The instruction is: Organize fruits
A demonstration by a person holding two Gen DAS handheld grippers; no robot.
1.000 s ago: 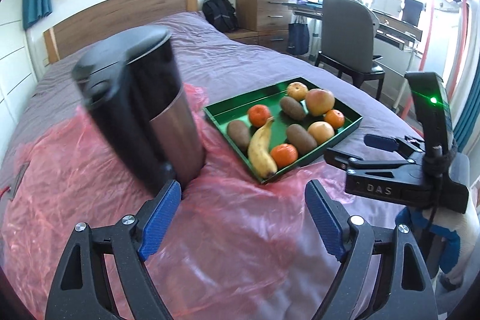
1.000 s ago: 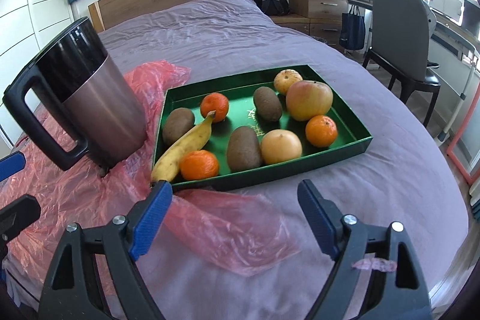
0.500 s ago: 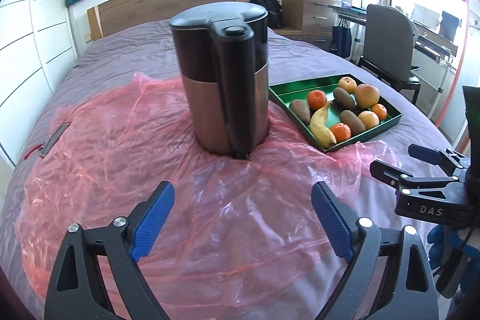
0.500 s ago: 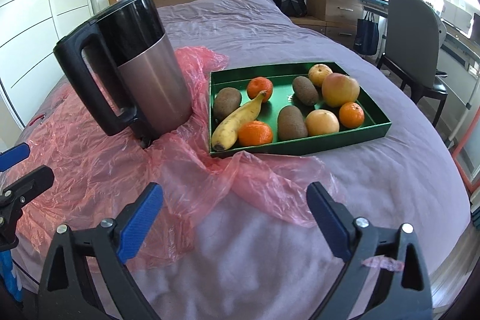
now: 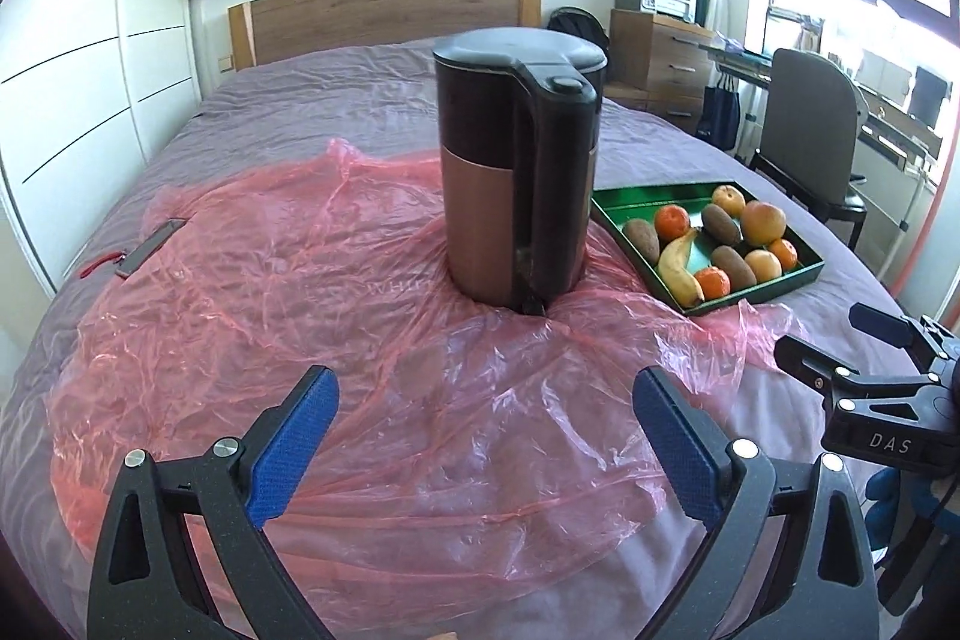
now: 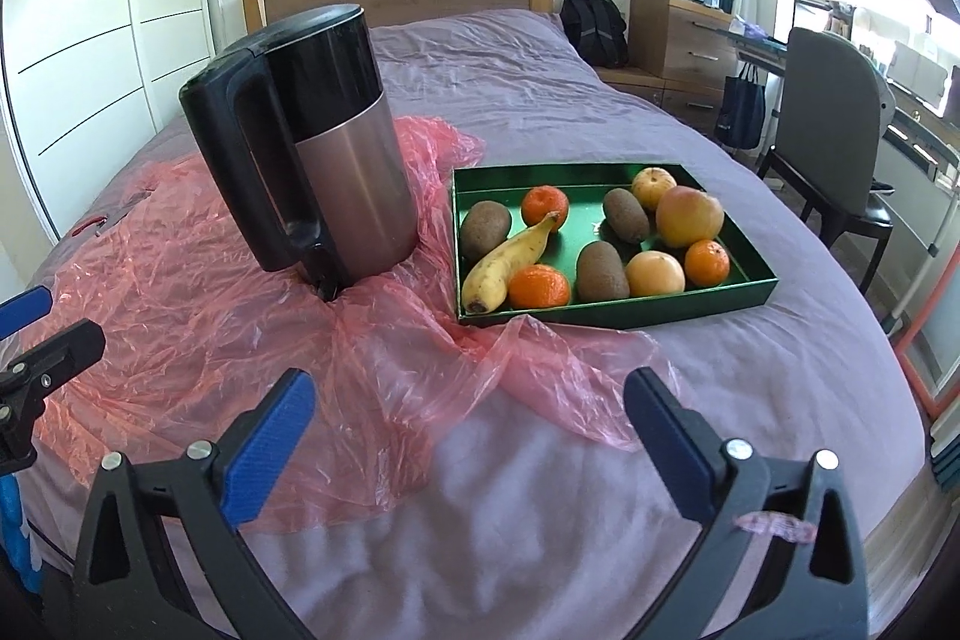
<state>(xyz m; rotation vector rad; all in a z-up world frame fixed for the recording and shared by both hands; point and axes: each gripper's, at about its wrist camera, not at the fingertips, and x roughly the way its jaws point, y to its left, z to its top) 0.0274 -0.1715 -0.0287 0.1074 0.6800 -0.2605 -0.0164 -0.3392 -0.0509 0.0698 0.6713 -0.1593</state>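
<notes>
Both cameras have drawn back over the last second: the kettle, which loomed tilted and close in the left view, now stands upright and farther off, and the green tray has slid away toward 2 o'clock.

From the left wrist, the left gripper (image 5: 486,436) hovers over the pink plastic sheet (image 5: 288,280), jaws wide apart, holding and touching nothing. The kettle (image 5: 516,172) stands at 12 o'clock on the sheet, pressing a dent into the soft bed (image 5: 336,82). The tray (image 5: 774,289) of fruit lies at 2 o'clock, just beside the kettle, with the right gripper (image 5: 840,352) at 3 o'clock. My worry here is the sheet: a finger snagging it could tug the kettle over onto the fruit.

From the right wrist, the right gripper (image 6: 468,430) is likewise spread wide and empty above the bed. The tray (image 6: 618,313) sits at 12 to 1 o'clock with the banana (image 6: 510,262), oranges (image 6: 540,286), brown kiwis (image 6: 603,271) and a large apple (image 6: 689,215) loose inside. The kettle (image 6: 318,172) is at 11 o'clock. Pressing down near the tray could tip the mattress surface and set the round fruit rolling; the banana also leans on its neighbours, so lifting it may shift them.
</notes>
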